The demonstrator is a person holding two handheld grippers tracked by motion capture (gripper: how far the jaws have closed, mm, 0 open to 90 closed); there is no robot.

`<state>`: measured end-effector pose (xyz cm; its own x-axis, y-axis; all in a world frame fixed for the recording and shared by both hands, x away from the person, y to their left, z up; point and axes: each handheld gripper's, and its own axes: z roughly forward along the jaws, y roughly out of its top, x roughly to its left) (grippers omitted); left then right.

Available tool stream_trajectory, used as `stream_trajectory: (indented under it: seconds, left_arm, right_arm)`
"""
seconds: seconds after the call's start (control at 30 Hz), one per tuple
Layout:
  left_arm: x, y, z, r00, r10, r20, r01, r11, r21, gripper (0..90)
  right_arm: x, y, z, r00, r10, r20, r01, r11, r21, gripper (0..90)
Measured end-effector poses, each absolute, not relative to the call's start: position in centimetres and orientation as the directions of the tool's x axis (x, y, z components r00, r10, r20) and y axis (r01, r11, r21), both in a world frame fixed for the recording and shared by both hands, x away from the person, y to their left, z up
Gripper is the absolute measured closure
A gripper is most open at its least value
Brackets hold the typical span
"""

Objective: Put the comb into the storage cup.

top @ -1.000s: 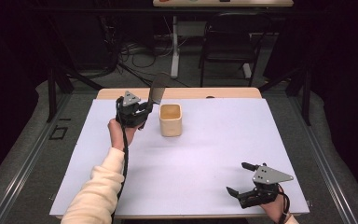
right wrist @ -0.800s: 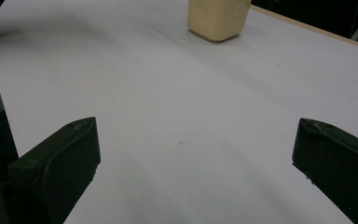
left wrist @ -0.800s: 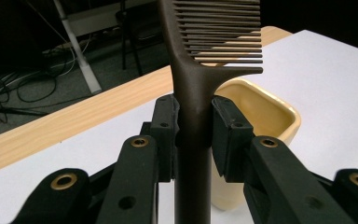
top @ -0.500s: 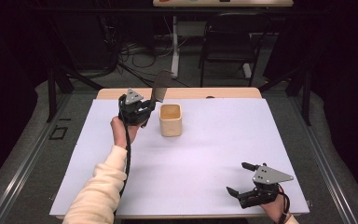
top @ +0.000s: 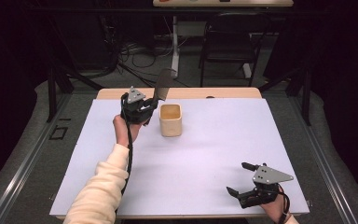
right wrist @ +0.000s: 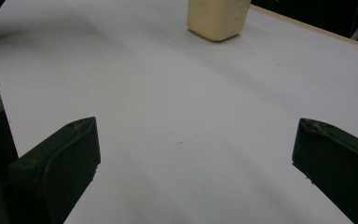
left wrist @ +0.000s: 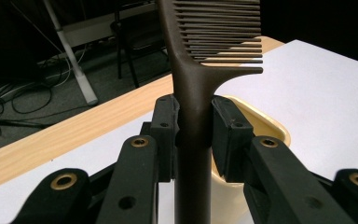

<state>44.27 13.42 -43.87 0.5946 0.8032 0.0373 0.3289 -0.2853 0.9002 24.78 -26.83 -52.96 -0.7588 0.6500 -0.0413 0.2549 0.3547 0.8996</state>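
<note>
Left gripper (left wrist: 193, 135) has its jaws clamped on the dark comb (left wrist: 200, 70), held up just beside the cream cup (top: 171, 120) at the desk's (top: 214, 154) far side; the comb's tip is cut off in the left gripper view. Right gripper (top: 241, 179) sits near the front corner, jaws wide apart with nothing in them, well apart from the cup.

The left gripper (top: 145, 110), a black two-jaw tool topped by a grey three-cornered plate, is held raised at the far left of the table by the left hand (top: 123, 130). Its jaws are clamped together. The left forearm, in a cream sleeve (top: 100, 191), is stretched forward. The right gripper (top: 241, 181) is held low near the table's near right corner, with its jaws spread wide.
</note>
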Motion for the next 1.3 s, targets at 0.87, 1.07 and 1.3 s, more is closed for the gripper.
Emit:
stream_trajectory:
  seconds: [0.87, 1.07, 1.3]
  left_arm:
    - [44.8, 12.3, -43.2, 0.608, 0.793, 0.037, 0.297, -0.27, 0.916, 72.1]
    - [44.9, 12.0, -43.0, 0.609, 0.793, 0.036, 0.289, -0.263, 0.921, 72.1]
    - [45.1, 11.8, -42.8, 0.605, 0.796, 0.033, 0.278, -0.25, 0.928, 72.0]
  right_arm:
    - [24.8, -26.9, -52.9, -0.759, 0.649, -0.044, 0.253, 0.356, 0.9, 0.3]
    - [24.8, -26.9, -52.9, -0.758, 0.651, -0.044, 0.253, 0.355, 0.9, 0.3]
    - [24.7, -26.9, -52.9, -0.759, 0.65, -0.044, 0.252, 0.355, 0.9, 0.3]
